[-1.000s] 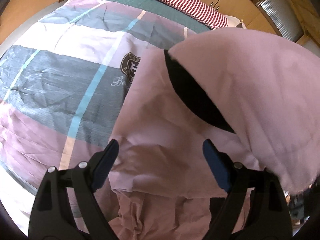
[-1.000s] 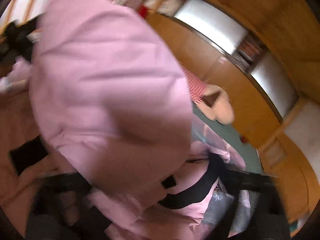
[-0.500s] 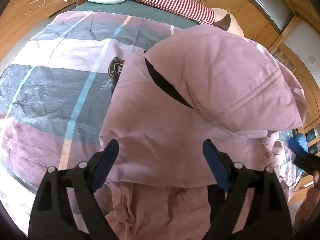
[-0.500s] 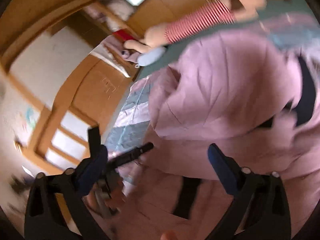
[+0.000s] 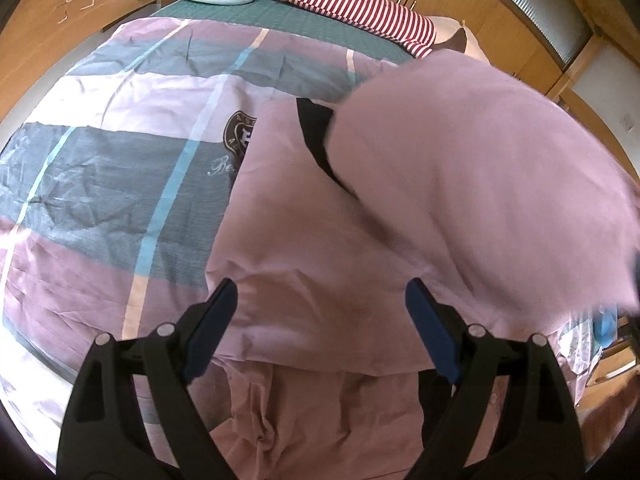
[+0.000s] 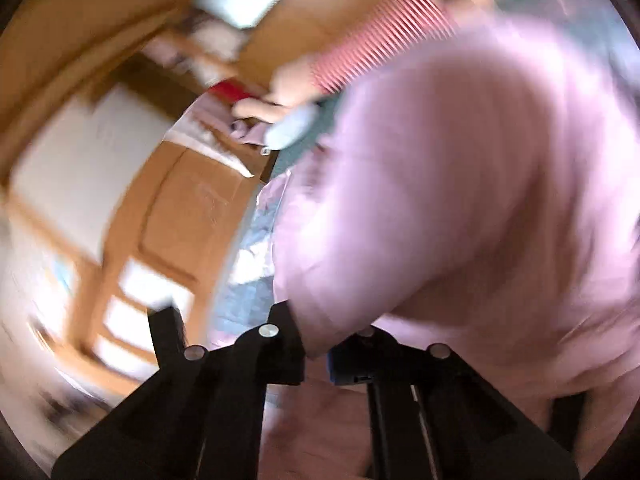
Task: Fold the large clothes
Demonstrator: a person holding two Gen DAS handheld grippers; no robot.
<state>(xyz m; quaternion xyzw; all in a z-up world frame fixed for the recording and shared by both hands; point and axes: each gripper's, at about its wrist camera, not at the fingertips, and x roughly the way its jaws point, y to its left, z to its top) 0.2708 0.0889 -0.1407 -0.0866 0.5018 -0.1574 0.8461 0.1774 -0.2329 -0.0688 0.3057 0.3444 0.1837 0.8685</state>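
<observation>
We see our left gripper (image 5: 320, 312) spread wide above a pink garment (image 5: 320, 240) lying on a plaid duvet (image 5: 120, 160). Our right gripper (image 6: 316, 354) pinches a raised fold of that garment. Beyond lies a red-striped plush toy (image 5: 360, 4).

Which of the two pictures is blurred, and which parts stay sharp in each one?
Right wrist view: strong motion blur over the room and the pink garment; only the right gripper, shut on the cloth, is fairly sharp. Left wrist view: bedspread and open left gripper sharp; the lifted garment flap smeared at right.
</observation>
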